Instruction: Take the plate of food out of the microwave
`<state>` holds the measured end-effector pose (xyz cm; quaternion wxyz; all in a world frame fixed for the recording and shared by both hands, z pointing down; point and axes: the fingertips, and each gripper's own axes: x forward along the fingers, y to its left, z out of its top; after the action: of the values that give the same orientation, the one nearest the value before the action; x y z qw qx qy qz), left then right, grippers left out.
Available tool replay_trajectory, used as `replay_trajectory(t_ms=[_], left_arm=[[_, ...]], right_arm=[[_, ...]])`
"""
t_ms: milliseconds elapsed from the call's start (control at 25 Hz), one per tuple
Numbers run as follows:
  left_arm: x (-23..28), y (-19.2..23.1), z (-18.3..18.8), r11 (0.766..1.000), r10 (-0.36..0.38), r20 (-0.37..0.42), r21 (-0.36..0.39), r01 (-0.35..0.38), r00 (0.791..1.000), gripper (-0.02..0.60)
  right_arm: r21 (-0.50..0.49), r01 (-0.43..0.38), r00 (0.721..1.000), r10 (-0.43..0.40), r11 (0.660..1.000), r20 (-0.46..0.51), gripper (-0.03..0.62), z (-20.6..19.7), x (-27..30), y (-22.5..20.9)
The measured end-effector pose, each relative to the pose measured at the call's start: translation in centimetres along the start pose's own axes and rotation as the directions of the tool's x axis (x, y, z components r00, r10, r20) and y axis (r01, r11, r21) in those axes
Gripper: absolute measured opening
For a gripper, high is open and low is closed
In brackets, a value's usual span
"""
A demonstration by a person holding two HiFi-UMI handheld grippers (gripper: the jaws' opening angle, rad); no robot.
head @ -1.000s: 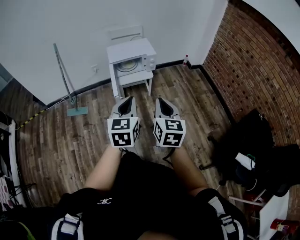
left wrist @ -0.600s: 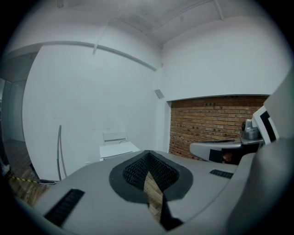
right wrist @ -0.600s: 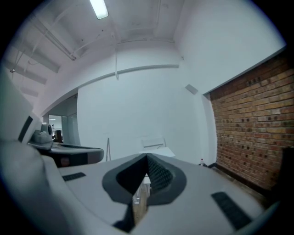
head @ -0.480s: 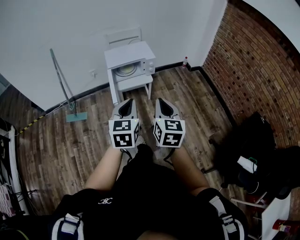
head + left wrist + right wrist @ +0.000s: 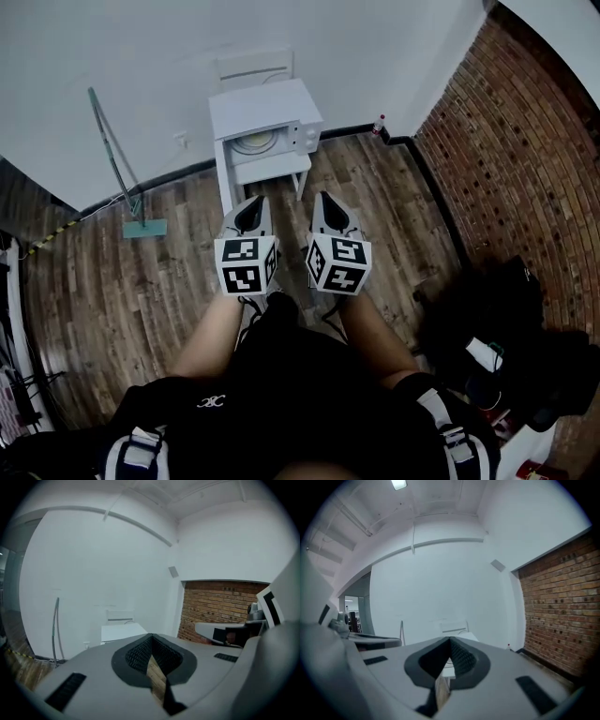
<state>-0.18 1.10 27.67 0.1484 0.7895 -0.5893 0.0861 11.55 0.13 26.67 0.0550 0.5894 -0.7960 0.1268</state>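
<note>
out in front of the person (image 5: 281, 394), two tongs hang side by side over the wood floor (image 5: 141, 281): left gripper (image 5: 253, 202) and right gripper (image 5: 328, 199), each with its jaws pressed together on nothing. one white microwave (image 5: 265, 111) stands on one small white table (image 5: 272, 169) just beyond their tips, against the white wall (image 5: 141, 56). one round plate (image 5: 250, 143) shows in its front, apart from both grippers. one mop (image 5: 111, 150) leans to the left; a brick wall (image 5: 525, 159) closes the right.

The person wears black with a small white logo; the grey left gripper (image 5: 255, 201) and right gripper (image 5: 324, 199) bear black-and-white marker cubes.
</note>
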Motion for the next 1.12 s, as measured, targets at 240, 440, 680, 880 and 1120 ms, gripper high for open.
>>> replay_trajectory(t_ms=[240,440,680,880,1120], left_arm=[[4.2,3.1,0.1,1.000,0.012,-0.052,-0.022,-0.013,0.999,-0.005],[8.2,4.9,1.6,1.000,0.001,-0.063,-0.018,-0.002,0.998,-0.005],[13.3,6.4,3.4,1.000,-0.025,-0.069,-0.011,0.024,0.997,-0.005],[17.0,7.8,4.3,0.999,-0.032,-0.072,-0.027,0.030,0.997,-0.005],[19.8,8.9,4.0,0.997,-0.012,-0.084,-0.076,0.006,0.996,-0.005]], right_arm=[[0.009,-0.032,0.997,0.032,0.999,-0.070,0.006,-0.6,5.9,0.6],[0.006,-0.031,0.996,0.032,0.999,-0.087,0.006,0.7,10.5,-0.1],[-0.004,-0.008,0.993,0.008,1.000,-0.114,0.006,1.8,15.9,-1.4],[-0.019,-0.013,0.992,0.011,1.000,-0.123,0.006,2.2,19.4,-1.8],[-0.043,-0.040,0.985,0.032,0.998,-0.170,0.006,1.4,22.3,-2.8]])
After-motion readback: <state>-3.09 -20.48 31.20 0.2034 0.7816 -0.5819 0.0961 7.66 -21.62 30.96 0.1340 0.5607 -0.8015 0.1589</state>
